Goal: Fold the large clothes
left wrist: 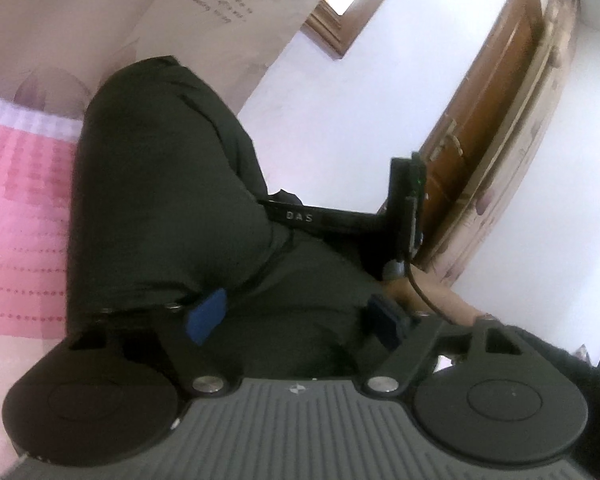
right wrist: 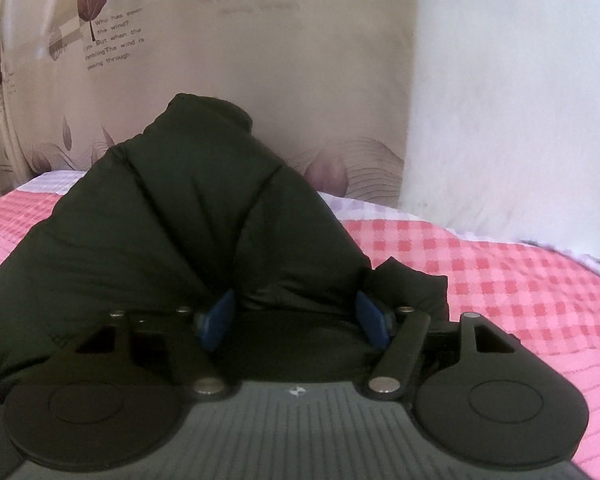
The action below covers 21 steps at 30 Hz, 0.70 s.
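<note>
A large black padded jacket (left wrist: 168, 184) is lifted above a pink checked bed. In the left wrist view my left gripper (left wrist: 296, 318) has its blue pads wide apart with thick jacket fabric bunched between them. In the right wrist view the jacket (right wrist: 180, 220) rises in a puffy mound, and my right gripper (right wrist: 296, 316) also has its blue pads apart around a thick fold of it. The right gripper's black body (left wrist: 404, 200) shows beyond the jacket in the left wrist view.
The pink checked bedspread (right wrist: 500, 280) covers the bed under the jacket. A beige curtain with leaf prints and text (right wrist: 260, 60) hangs behind. A white wall (left wrist: 360, 100) and a brown wooden door (left wrist: 496, 112) stand to the right.
</note>
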Available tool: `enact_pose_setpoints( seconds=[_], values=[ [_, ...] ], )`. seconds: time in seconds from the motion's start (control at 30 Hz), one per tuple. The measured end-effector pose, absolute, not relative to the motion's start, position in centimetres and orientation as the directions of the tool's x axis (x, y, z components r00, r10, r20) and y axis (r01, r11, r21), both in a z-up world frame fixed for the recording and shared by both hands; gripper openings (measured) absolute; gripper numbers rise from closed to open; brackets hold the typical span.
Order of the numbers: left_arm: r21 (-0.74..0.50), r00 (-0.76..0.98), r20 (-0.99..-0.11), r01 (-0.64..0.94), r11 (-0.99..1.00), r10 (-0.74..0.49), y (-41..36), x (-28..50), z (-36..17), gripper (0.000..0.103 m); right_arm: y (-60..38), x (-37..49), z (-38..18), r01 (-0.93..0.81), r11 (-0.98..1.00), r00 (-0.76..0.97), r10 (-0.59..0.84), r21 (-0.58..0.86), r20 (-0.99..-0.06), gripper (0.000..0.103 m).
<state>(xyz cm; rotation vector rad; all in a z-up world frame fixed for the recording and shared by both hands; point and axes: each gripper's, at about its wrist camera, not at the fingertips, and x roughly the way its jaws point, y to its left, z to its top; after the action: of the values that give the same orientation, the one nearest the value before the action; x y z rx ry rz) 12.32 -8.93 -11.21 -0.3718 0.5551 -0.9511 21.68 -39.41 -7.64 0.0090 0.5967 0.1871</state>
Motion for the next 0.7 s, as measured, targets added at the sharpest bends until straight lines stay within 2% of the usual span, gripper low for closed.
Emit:
enact_pose_setpoints(
  seconds=[0.03,0.13,0.3,0.37,0.43,0.53,0.63,0.7],
  values=[
    [-0.537,0.46,-0.281,0.652,0.536,-0.842,-8.7,12.6,-11.4,0.06,-39.5,21.8,-7.8,-0.175,0.982,0.812,0.182,0.065,-0.554,0.066],
    [-0.585,0.46,-0.277,0.616,0.528,-0.844,-7.6,13.6,-12.2,0.047,-39.6,21.9,-8.1,-0.176,0.982,0.818,0.183,0.065,-0.545,0.069],
    [-0.519,0.475,-0.321,0.635,0.572,-0.819,-8.2,13.3,-11.2,0.047,-41.8,22.0,-5.2,-0.169,0.976,0.775,0.218,0.138,-0.593,0.071],
    [-0.527,0.477,-0.316,0.63,0.57,-0.82,-8.3,13.3,-11.1,0.047,-43.1,18.9,-1.7,-0.134,0.981,0.838,0.187,0.138,-0.512,0.072],
    [-0.554,0.477,-0.31,0.611,0.565,-0.822,-8.3,13.6,-11.1,0.05,-43.6,14.9,1.3,-0.177,0.977,0.869,0.213,0.121,-0.447,0.072],
    [-0.515,0.476,-0.327,0.634,0.576,-0.817,-8.9,13.2,-10.5,0.061,-42.1,9.5,1.9,-0.242,0.968,0.855,0.242,0.06,-0.458,0.072],
    [-0.413,0.486,-0.362,0.681,0.605,-0.795,-10.4,12.3,-9.7,0.072,-39.5,5.8,-1.1,-0.267,0.964,0.826,0.223,-0.011,-0.517,0.071],
    [-0.34,0.501,-0.386,0.703,0.624,-0.774,-11.2,11.9,-9.4,0.073,-38.4,4.5,-3.6,-0.251,0.966,0.816,0.181,-0.056,-0.549,0.071]
  ],
)
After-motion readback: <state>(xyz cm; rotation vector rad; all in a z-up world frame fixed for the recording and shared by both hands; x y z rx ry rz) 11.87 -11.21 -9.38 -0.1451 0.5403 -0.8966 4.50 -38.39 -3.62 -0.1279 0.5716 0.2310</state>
